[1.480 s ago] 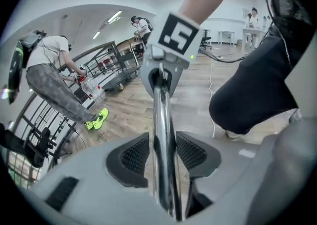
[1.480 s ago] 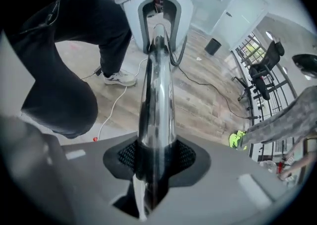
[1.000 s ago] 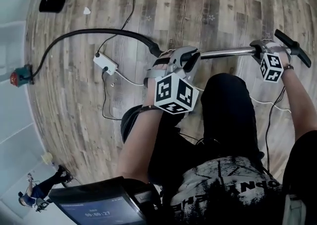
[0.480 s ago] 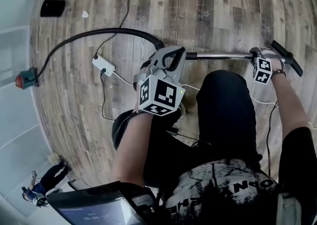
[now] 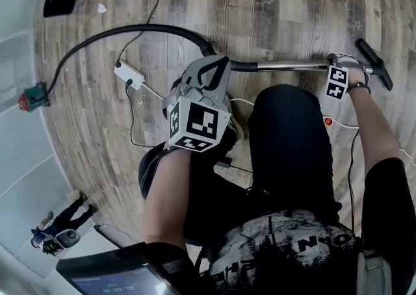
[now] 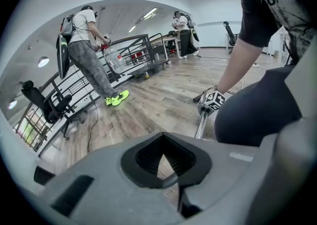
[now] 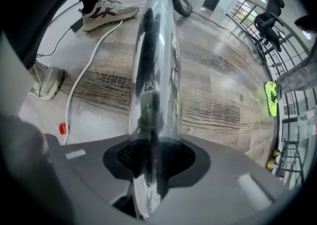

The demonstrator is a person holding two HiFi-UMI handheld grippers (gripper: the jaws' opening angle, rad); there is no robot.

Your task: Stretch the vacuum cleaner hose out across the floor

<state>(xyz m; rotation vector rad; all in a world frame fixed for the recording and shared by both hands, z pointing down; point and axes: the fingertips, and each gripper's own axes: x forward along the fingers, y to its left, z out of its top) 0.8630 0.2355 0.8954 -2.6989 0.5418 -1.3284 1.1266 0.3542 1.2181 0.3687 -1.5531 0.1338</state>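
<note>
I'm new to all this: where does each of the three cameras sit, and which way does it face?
Head view: on the person's head, facing steeply down at the wooden floor, black hose and metal wand; arms and legs show.
Left gripper view: on the left gripper, facing low across the room; the person's forearm and thigh show.
Right gripper view: on the right gripper, facing along the wand clamped in its jaws; shoes show.
Shared: all three show the wand.

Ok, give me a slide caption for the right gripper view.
Right tongs clamped on the vacuum's chrome wand over the wood floor.
</note>
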